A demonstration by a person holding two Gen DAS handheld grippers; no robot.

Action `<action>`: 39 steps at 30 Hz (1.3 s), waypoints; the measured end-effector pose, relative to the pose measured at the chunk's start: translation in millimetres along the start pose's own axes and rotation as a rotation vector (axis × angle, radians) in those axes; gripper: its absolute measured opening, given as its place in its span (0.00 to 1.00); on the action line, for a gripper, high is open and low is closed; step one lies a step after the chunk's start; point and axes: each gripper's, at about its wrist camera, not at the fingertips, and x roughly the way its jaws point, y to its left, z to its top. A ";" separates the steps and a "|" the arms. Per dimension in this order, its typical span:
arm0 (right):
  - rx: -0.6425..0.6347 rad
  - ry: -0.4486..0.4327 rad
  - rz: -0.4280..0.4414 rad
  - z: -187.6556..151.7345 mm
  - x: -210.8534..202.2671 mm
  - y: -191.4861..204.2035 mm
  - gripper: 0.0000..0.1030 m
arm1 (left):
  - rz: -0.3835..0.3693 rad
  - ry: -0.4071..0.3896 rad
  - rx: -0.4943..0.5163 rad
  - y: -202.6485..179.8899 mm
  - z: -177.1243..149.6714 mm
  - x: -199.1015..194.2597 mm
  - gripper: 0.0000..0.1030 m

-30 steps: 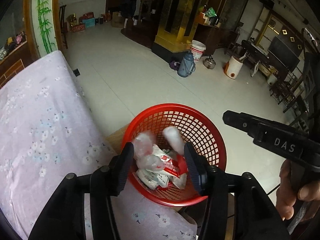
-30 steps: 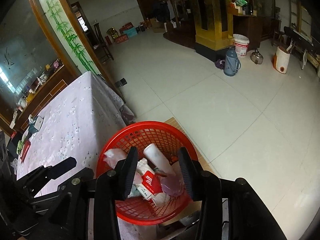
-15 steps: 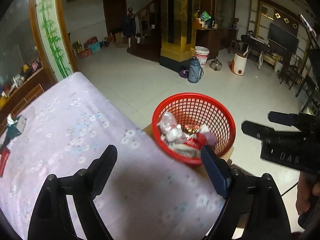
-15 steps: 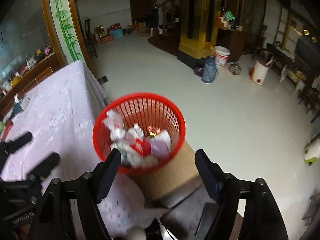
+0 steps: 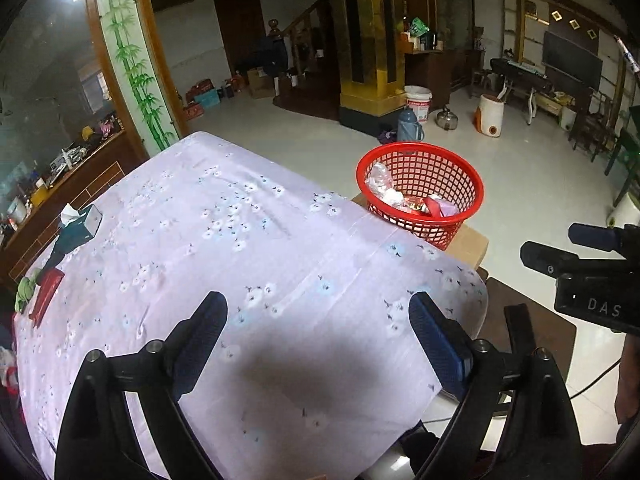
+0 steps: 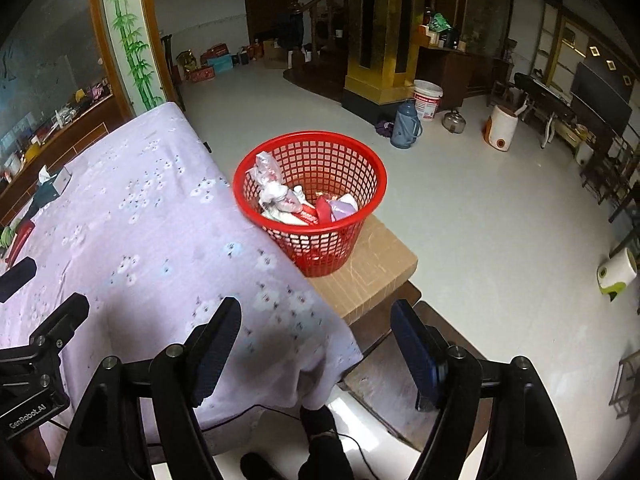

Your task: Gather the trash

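A red mesh basket [image 5: 424, 168] [image 6: 320, 152] stands on a low cardboard-coloured box [image 6: 372, 268] beside the table's corner. Wrappers and crumpled plastic trash [image 6: 288, 200] [image 5: 404, 200] lie inside it. My left gripper [image 5: 318, 344] hangs open over the near end of the lilac flowered tablecloth [image 5: 224, 248], well short of the basket, with nothing between its fingers. My right gripper [image 6: 316, 344] is open too, above the cloth's corner and the box, and holds nothing. The right gripper's body [image 5: 588, 280] shows at the right edge of the left wrist view.
A tissue box [image 5: 82, 222], a red flat item [image 5: 46, 298] and green bits [image 5: 26, 288] lie at the table's far left. On the tiled floor stand a blue flask [image 6: 404, 126], a white bucket [image 6: 428, 98], a kettle [image 6: 454, 120] and a gold pillar [image 6: 384, 32].
Both grippers have pulled back and up from right over the basket and opened wide. The trash that sat between their fingers now lies in the basket.
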 end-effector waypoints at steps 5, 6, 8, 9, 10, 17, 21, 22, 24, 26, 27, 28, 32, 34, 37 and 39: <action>-0.003 -0.020 -0.007 -13.8 -16.1 11.2 0.78 | 0.001 -0.029 0.005 7.0 -9.3 -17.5 0.89; -0.004 -0.023 -0.006 -15.4 -18.0 12.8 0.78 | 0.008 -0.031 0.008 6.8 -9.6 -19.2 0.89; -0.006 -0.028 -0.010 -18.5 -21.8 16.6 0.78 | 0.010 -0.032 0.015 7.7 -10.6 -21.3 0.89; -0.004 -0.031 -0.010 -19.3 -23.4 16.6 0.78 | 0.008 -0.030 0.016 7.1 -11.9 -22.6 0.89; -0.001 -0.034 -0.010 -20.2 -24.8 16.8 0.78 | 0.004 -0.026 0.016 7.0 -13.6 -23.7 0.89; -0.007 -0.055 -0.024 -20.6 -35.4 17.2 0.78 | 0.046 -0.052 0.017 5.6 -15.6 -33.0 0.89; -0.011 -0.058 -0.026 -21.9 -38.7 17.1 0.78 | 0.048 -0.034 0.009 4.9 -15.9 -32.9 0.89; -0.012 -0.059 -0.026 -21.6 -39.0 17.5 0.78 | 0.052 -0.035 0.008 5.0 -16.3 -33.2 0.89; -0.011 -0.060 -0.026 -21.5 -39.2 17.5 0.78 | 0.058 -0.041 0.005 5.7 -16.9 -35.3 0.89; -0.011 -0.060 -0.026 -22.0 -39.9 17.2 0.78 | 0.057 -0.050 0.004 5.7 -17.0 -38.0 0.89; -0.011 -0.061 -0.024 -22.3 -40.3 17.3 0.78 | 0.057 -0.054 0.005 5.5 -16.9 -39.1 0.89; -0.012 -0.060 -0.022 -21.6 -40.3 17.1 0.78 | 0.059 -0.055 0.006 4.7 -17.3 -39.7 0.89; -0.014 -0.062 -0.020 -22.9 -42.2 17.4 0.78 | 0.055 -0.051 0.017 2.1 -19.7 -41.2 0.89; -0.014 -0.063 -0.020 -23.8 -42.4 17.2 0.78 | 0.051 -0.051 0.021 1.0 -20.3 -42.3 0.89; -0.013 -0.059 -0.020 -24.7 -42.8 17.4 0.78 | 0.047 -0.053 0.020 1.1 -20.5 -44.0 0.89; -0.015 -0.057 -0.020 -25.8 -43.5 18.5 0.78 | 0.045 -0.052 0.018 1.7 -21.4 -44.3 0.89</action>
